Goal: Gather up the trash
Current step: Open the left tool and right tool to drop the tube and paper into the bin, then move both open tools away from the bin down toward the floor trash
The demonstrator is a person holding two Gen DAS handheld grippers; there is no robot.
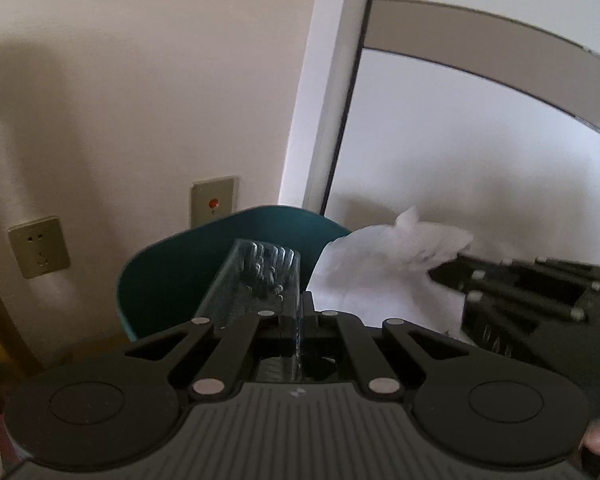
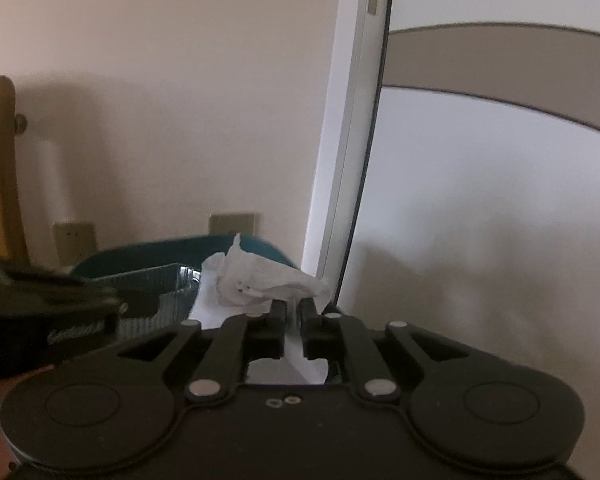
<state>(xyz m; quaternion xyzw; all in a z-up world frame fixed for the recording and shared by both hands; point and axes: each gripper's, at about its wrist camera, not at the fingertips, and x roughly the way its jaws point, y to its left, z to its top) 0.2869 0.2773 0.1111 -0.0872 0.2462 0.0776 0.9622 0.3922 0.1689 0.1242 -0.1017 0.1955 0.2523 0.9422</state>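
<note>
My left gripper [image 1: 299, 308] is shut on the rim of a clear ribbed plastic container [image 1: 256, 276], which juts forward over a teal bin [image 1: 172, 276]. To the right a crumpled white tissue [image 1: 388, 264] hangs over the bin's right side, at the tips of my right gripper [image 1: 444, 272]. In the right wrist view the right gripper [image 2: 294, 304] has its jaws a little apart, with a strip of the tissue [image 2: 260, 276] running between them. The container [image 2: 160, 284] and the blurred left gripper [image 2: 116, 304] are at the left, in front of the bin [image 2: 140, 254].
The bin stands against a beige wall with a socket [image 1: 39, 247] and a plate with a red dot [image 1: 213, 200]. A white door frame [image 1: 320, 120] rises just right of the bin. A wooden frame [image 2: 0, 168] stands at the far left.
</note>
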